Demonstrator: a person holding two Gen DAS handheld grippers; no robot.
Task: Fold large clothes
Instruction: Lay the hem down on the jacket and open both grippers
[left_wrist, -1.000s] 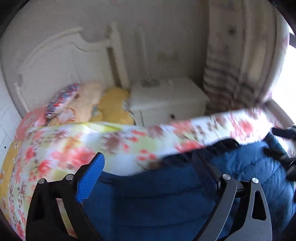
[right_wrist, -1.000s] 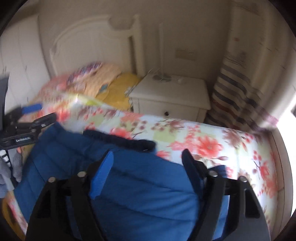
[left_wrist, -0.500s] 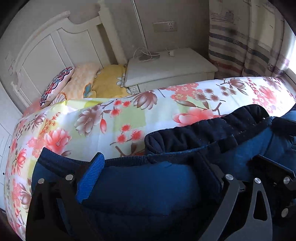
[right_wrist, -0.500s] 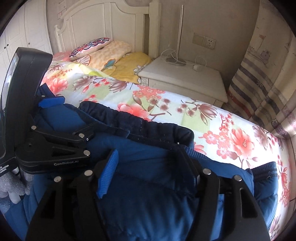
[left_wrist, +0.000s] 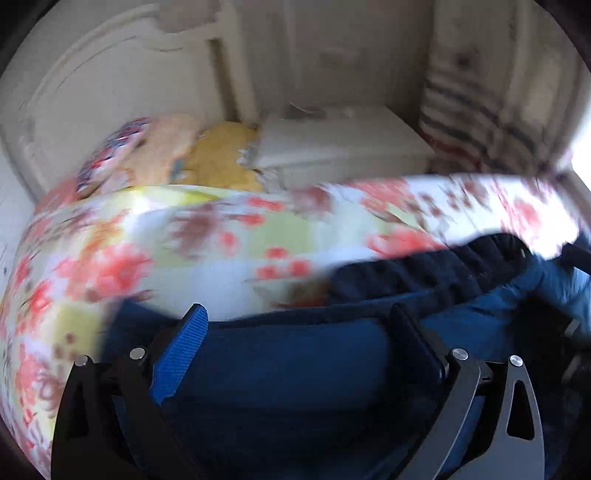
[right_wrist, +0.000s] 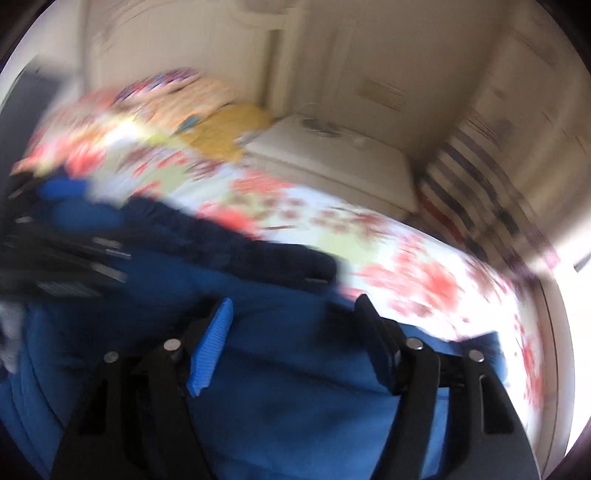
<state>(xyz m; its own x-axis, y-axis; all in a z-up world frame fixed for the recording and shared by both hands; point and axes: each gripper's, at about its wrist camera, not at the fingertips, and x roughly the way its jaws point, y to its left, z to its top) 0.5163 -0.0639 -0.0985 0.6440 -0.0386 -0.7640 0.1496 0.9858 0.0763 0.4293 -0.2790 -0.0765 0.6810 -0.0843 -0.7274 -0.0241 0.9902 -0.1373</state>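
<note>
your blue padded jacket (left_wrist: 303, 373) lies on the bed, spread over the flowered bedspread (left_wrist: 207, 236), with its dark navy collar band (left_wrist: 424, 269) bunched along the far edge of the fabric. both views are smeared by motion, so fine detail is lost. your left gripper (left_wrist: 295, 332) sits low over the jacket with its fingers spread wide; the blue pad on the left finger (left_wrist: 181, 354) and the black finger opposite stand apart with jacket fabric showing between them, and nothing is pinched. its fingers have just been opening a little further. in the right wrist view your right gripper (right_wrist: 291, 332) is also down over the jacket (right_wrist: 295, 406), its fingers (right_wrist: 210, 350) parted and clear of the cloth, having just been opening, with blue fabric visible in the gap but not clamped. the left gripper's dark body shows as a blur at the left edge of that view (right_wrist: 55, 258), just above the jacket's near corner. beyond the jacket the bedspread (right_wrist: 406, 266) runs to the bed's edge. further back there are pillows (left_wrist: 166, 151) against a white headboard (left_wrist: 110, 74), a white nightstand (left_wrist: 343, 144) beside the bed, and a striped curtain (left_wrist: 472, 110) by the bright window at the right.
</note>
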